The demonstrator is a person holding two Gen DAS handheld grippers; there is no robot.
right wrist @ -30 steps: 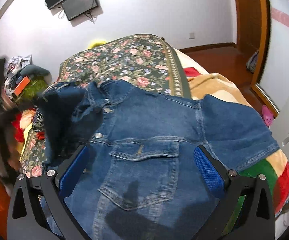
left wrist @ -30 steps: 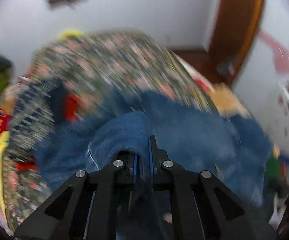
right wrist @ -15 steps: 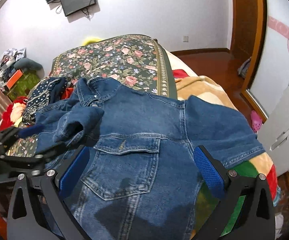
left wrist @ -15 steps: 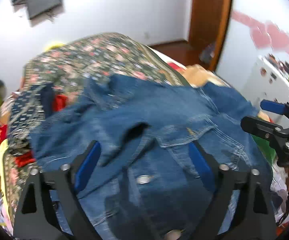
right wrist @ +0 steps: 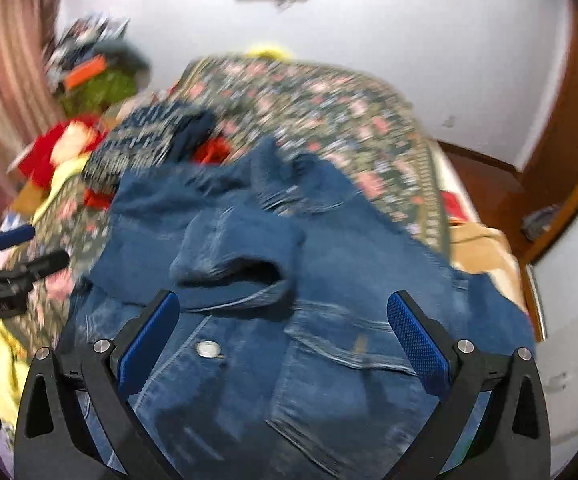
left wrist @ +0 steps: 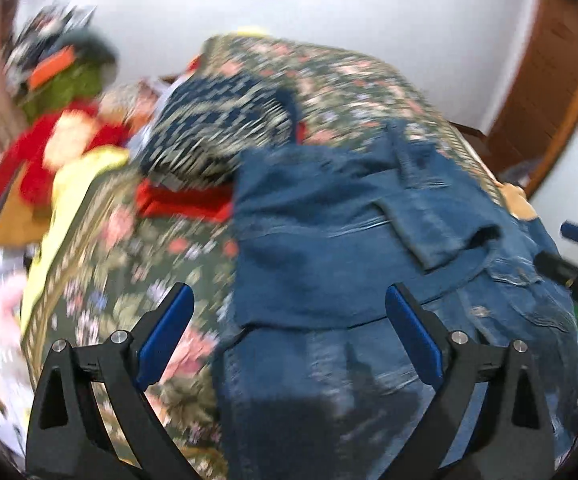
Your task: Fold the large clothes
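Note:
A blue denim jacket [right wrist: 329, 320] lies front up on a floral bedspread [right wrist: 309, 104]. Its left sleeve [right wrist: 229, 252] is folded across the chest, cuff opening toward me. In the left wrist view the jacket [left wrist: 349, 260] fills the right half, with the folded sleeve [left wrist: 429, 224] on top. My left gripper [left wrist: 289, 332] is open and empty above the jacket's left edge. My right gripper [right wrist: 283, 332] is open and empty above the jacket's chest. Each gripper shows at the edge of the other's view, the right one [left wrist: 577, 256] and the left one [right wrist: 13, 256].
A dark patterned garment [left wrist: 217, 132] and red cloth [left wrist: 185, 200] lie by the jacket's collar. Red and yellow clothes [left wrist: 61, 160] are piled at the left. A tan blanket [right wrist: 477, 248] lies on the bed's right side. A wooden door frame [right wrist: 569, 160] stands at the right.
My left gripper let go of the sleeve, which now lies folded across the chest, and swung left. Both cameras turned left and are motion-blurred.

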